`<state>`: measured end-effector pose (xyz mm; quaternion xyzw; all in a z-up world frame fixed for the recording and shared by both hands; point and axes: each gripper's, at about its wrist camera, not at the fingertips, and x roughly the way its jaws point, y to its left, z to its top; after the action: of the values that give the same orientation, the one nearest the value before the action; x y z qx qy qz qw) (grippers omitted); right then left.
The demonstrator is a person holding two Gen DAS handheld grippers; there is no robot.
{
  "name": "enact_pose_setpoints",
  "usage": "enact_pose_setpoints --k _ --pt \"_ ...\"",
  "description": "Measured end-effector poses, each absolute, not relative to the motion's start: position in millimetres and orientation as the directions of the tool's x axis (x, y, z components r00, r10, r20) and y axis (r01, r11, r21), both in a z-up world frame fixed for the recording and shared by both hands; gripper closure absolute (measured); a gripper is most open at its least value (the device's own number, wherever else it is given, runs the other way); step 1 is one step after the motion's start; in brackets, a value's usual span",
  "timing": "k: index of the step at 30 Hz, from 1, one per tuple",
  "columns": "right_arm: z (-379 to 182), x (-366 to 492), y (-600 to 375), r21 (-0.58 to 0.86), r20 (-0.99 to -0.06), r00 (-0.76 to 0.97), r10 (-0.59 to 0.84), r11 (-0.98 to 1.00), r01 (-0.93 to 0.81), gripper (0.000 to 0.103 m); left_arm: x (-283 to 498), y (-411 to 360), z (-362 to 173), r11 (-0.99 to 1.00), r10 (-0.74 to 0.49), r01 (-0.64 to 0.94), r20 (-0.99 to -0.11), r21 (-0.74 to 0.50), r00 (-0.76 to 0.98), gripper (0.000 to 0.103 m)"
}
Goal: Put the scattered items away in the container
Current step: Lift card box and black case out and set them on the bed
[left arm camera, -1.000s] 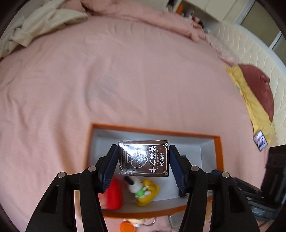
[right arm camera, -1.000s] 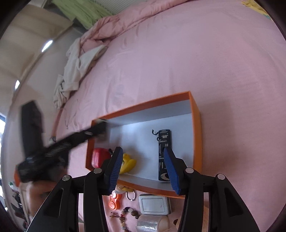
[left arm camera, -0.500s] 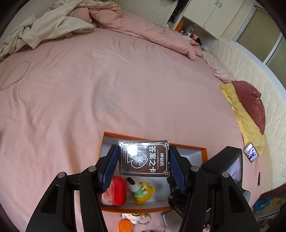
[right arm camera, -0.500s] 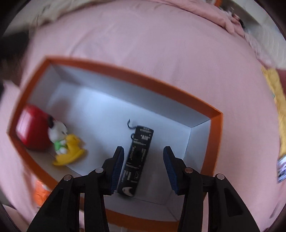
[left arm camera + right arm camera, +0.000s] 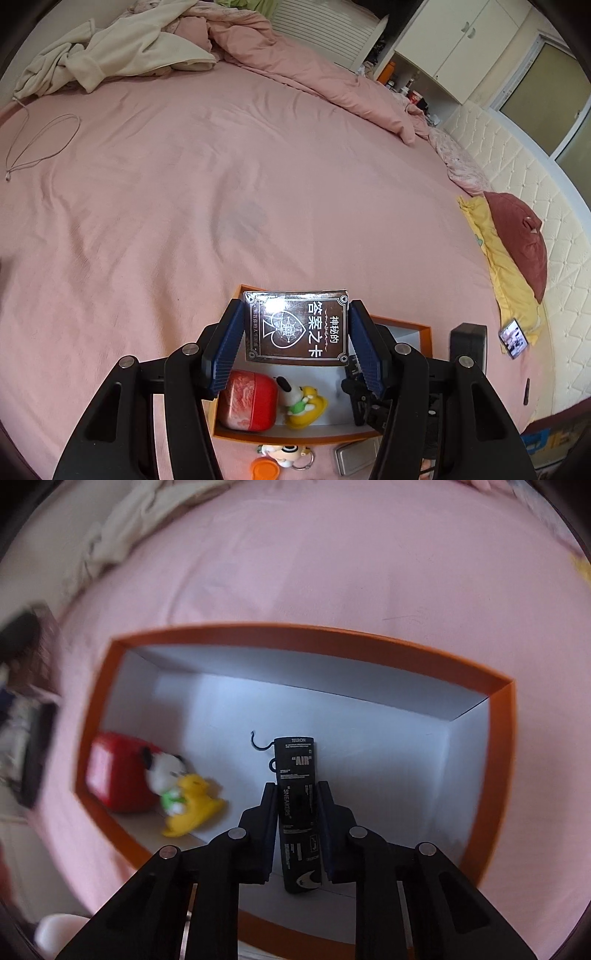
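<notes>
My left gripper (image 5: 297,325) is shut on a dark card box with a spade emblem (image 5: 300,328) and holds it above the orange box with a white inside (image 5: 424,328). In the box lie a red case (image 5: 247,404) and a Snoopy on a yellow duck (image 5: 301,402). In the right wrist view my right gripper (image 5: 297,801) is down inside the orange box (image 5: 303,635), its jaws closed around a black "AIR" tag with a hook (image 5: 297,812). The red case (image 5: 118,775) and the Snoopy toy (image 5: 181,790) lie to its left.
Loose items lie on the pink bed in front of the box: a Snoopy keyring (image 5: 284,452), an orange piece (image 5: 266,469), a grey tin (image 5: 356,454). A phone (image 5: 513,338), pillows (image 5: 517,240) and a crumpled duvet (image 5: 295,48) lie farther off.
My right gripper swung over the box, went down inside it and closed around the black tag. My left gripper lifted higher with the card box, so the orange box looks smaller.
</notes>
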<state>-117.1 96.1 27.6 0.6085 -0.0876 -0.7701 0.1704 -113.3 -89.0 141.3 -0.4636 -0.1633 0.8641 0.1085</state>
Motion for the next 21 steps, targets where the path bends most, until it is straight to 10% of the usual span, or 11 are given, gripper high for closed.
enact_pose_setpoints --k 21 --pt "113.3 -4.3 164.3 0.558 -0.694 -0.476 -0.541 -0.821 0.12 0.084 -15.4 -63.4 102.6 -0.875 0.484 -0.19 -0.815 -0.446 -0.318 0.046"
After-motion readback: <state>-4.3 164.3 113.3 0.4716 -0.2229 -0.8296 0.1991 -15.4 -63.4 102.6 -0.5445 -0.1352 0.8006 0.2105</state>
